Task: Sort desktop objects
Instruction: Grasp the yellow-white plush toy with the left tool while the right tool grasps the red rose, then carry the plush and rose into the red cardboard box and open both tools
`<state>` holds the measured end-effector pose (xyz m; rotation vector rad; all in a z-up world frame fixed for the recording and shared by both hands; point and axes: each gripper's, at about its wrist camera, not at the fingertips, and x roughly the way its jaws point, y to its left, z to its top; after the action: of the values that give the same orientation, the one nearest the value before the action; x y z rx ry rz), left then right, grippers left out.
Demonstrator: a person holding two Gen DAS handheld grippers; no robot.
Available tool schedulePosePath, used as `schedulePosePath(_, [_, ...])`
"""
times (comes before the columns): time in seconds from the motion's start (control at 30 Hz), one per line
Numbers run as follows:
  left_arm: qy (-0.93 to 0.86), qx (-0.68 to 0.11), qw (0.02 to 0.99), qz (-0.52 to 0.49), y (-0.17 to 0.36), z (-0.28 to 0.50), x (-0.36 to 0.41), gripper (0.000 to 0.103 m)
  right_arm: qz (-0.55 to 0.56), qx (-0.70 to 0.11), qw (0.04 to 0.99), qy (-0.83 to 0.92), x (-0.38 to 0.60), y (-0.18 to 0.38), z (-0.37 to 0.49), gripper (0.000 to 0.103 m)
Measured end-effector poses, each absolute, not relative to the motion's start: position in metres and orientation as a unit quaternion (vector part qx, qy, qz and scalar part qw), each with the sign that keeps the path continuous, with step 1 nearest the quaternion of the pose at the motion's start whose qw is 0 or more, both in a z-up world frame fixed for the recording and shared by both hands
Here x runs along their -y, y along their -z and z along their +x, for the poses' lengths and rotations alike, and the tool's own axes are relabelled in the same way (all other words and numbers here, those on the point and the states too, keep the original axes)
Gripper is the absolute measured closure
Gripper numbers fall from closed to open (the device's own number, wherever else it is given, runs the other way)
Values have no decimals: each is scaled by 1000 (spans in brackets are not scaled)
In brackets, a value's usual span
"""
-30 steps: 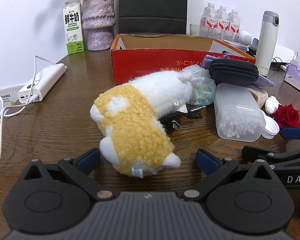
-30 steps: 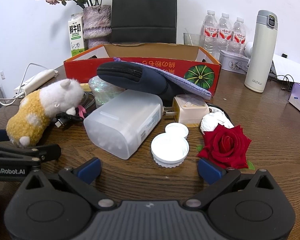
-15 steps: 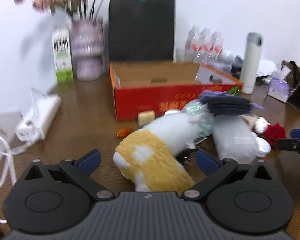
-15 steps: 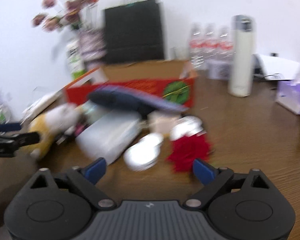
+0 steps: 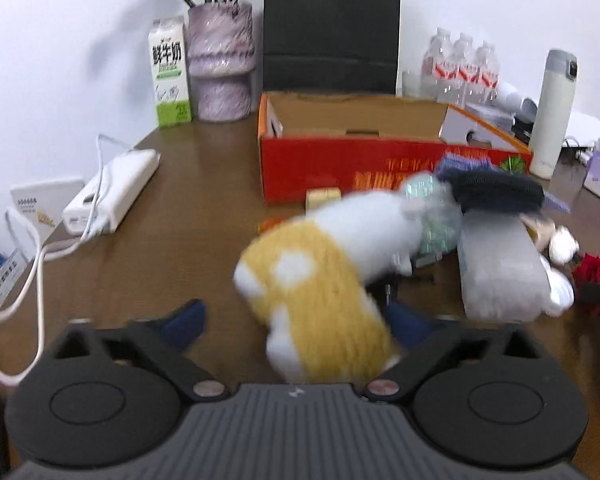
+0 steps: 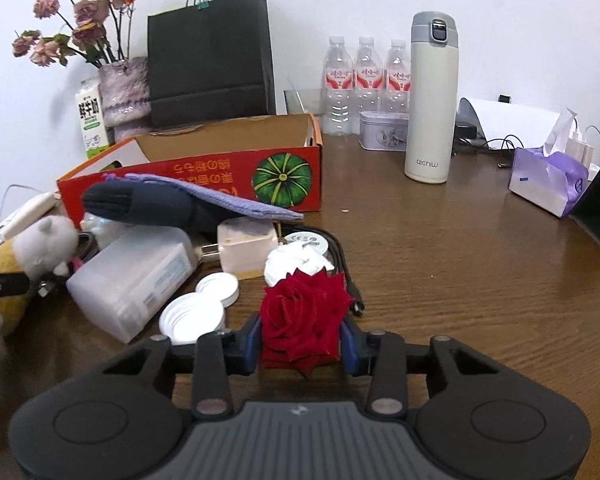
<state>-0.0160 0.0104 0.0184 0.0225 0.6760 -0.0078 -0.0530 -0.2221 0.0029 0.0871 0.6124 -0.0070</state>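
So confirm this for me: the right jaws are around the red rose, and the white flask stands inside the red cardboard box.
Not quite. The right gripper does have the red rose between its closing jaws, but the white flask stands upright on the table, outside the red cardboard box and to its right. The right wrist view shows it.

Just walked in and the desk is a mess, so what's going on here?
A person is sorting the clutter with a gripper in each hand. The right gripper is closing on a red rose, its blue pads against the petals. The left gripper is closing around a yellow and white plush toy, though blur hides whether both pads touch it. The open red cardboard box behind the pile looks empty.
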Motion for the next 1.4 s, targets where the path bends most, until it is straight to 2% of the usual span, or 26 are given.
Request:
schedulePosePath(0.03, [8, -338, 941, 25, -19, -21, -9, 52, 45, -302, 952, -3, 221, -5, -57, 65])
schedulePosePath(0.13, [6, -323, 946, 33, -27, -38, -17, 49, 30, -288, 957, -24, 217, -17, -78, 65])
schedulePosePath(0.17, [6, -320, 947, 30, -30, -41, -19, 46, 26, -275, 960, -33, 217, -22, -87, 65])
schedulePosePath(0.2, [6, -313, 949, 26, -32, -43, -22, 29, 24, -264, 963, -43, 218, -27, -94, 65])
schedulePosePath(0.23, [8, -307, 951, 28, -33, -41, -20, 20, 25, -258, 964, -51, 220, -31, -100, 65])
schedulePosePath(0.27, [9, -304, 952, 32, -33, -37, -18, 21, 27, -255, 965, -57, 220, -35, -102, 65])
schedulePosePath(0.3, [8, -308, 951, 37, -32, -32, -15, 46, 29, -252, 965, -60, 220, -38, -103, 65])
schedulePosePath(0.33, [-5, -321, 946, 44, -31, -27, -12, 59, 29, -248, 966, -59, 219, -41, -103, 66])
schedulePosePath(0.5, [12, -298, 954, -18, -55, -43, -29, 61, 26, -232, 971, -55, 215, -51, -108, 66])
schedulePosePath(0.67, [29, -229, 972, -43, -112, -37, -40, 61, 81, -198, 974, -79, 231, -78, -93, 66])
schedulePosePath(0.77, [30, -233, 972, -12, -137, 17, -24, 61, 71, -184, 977, -75, 231, -106, -51, 66])
schedulePosePath(0.87, [45, -270, 961, 27, -146, 108, -2, 61, 72, -213, 971, -87, 233, -136, 34, 66])
schedulePosePath(0.97, [37, -327, 940, 87, -122, 208, 25, 61, 62, -275, 955, -90, 230, -146, 141, 66])
schedulePosePath(1.07, [10, -395, 911, 118, -83, 281, 39, 61, 55, -382, 919, -83, 219, -116, 243, 66])
schedulePosePath(1.17, [7, -419, 899, 129, -60, 316, 41, 56, 30, -437, 896, -72, 209, -84, 303, 66])
schedulePosePath(1.23, [12, -420, 897, 140, -54, 320, 39, 48, 14, -447, 893, -55, 207, -69, 325, 64])
schedulePosePath(1.27, [14, -418, 897, 146, -54, 322, 39, 38, 5, -456, 889, -50, 206, -63, 336, 64])
schedulePosePath(1.3, [12, -409, 900, 148, -58, 322, 38, 33, 4, -458, 888, -44, 205, -61, 344, 61])
schedulePosePath(1.33, [10, -399, 906, 143, -63, 320, 35, 32, 9, -456, 889, -38, 206, -62, 350, 52])
schedulePosePath(1.4, [16, -387, 915, 115, -80, 311, 29, 28, 15, -436, 899, -43, 206, -71, 342, 40])
